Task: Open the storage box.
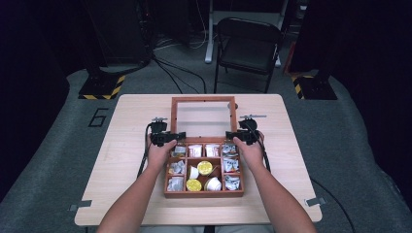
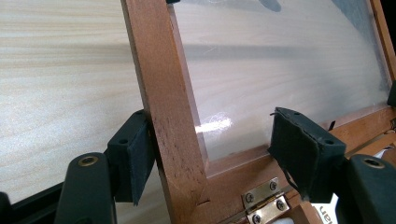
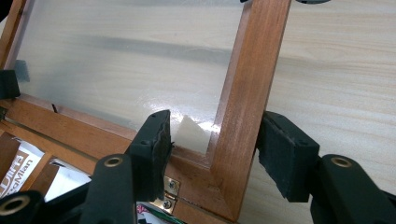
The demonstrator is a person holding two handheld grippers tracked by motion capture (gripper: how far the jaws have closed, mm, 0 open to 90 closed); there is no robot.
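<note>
The wooden box [image 1: 204, 192] sat mid-desk, its glass lid [image 1: 203, 118] swung fully back toward the far edge. Left gripper [image 2: 212, 156] and right gripper [image 3: 212, 149] straddled the lid's side rails near the hinges. Both sets of jaws stood partly open, gripping nothing, probably having let go once the lid rested.

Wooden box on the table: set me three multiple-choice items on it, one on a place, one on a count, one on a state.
1. Where are the left gripper and right gripper?
A. Astride the lid's side rails, near the hinges
B. At the box's near wall
C. On the chair

2. How many yellow-topped cups are in the box?
A. One
B. Two
C. Four

3. The lid is:
A. Shut
B. Swung open beyond the box
C. Off, on the floor

Answers:
1 A: each gripper view shows a rail between the open jaws.
2 B: the high view shows two yellow tops.
3 B: the compartments lie exposed, with the lid hinged behind them.
</note>
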